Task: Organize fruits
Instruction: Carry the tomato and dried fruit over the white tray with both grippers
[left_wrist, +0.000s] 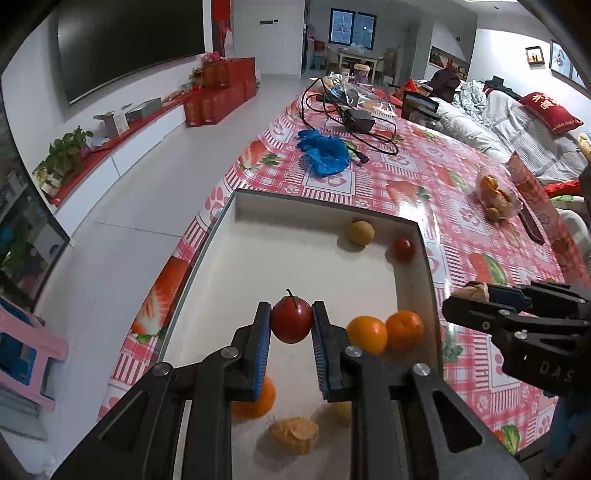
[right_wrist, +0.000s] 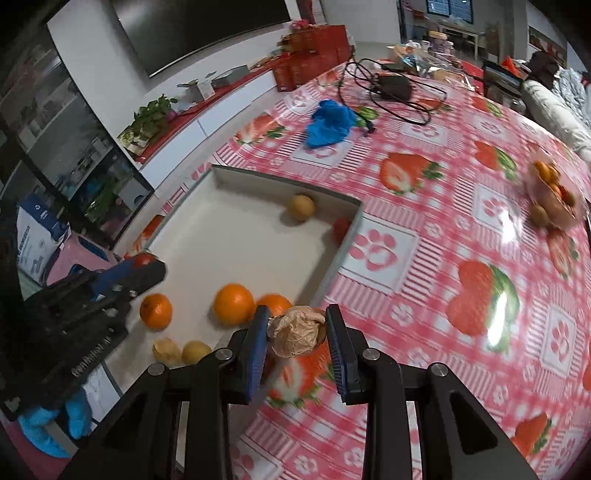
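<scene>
Left gripper (left_wrist: 291, 321) fingers pinch a red tomato (left_wrist: 291, 319) over the tray (left_wrist: 317, 206); right gripper (right_wrist: 297, 332) clamps a crumpled brown fruit (right_wrist: 295, 334) just outside the tray's right rim.

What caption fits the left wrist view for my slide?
Left gripper holds a red apple above the white tray of oranges.

Bare tray (left_wrist: 295, 266) middle; oranges (left_wrist: 384, 332) crowding right wall.
</scene>
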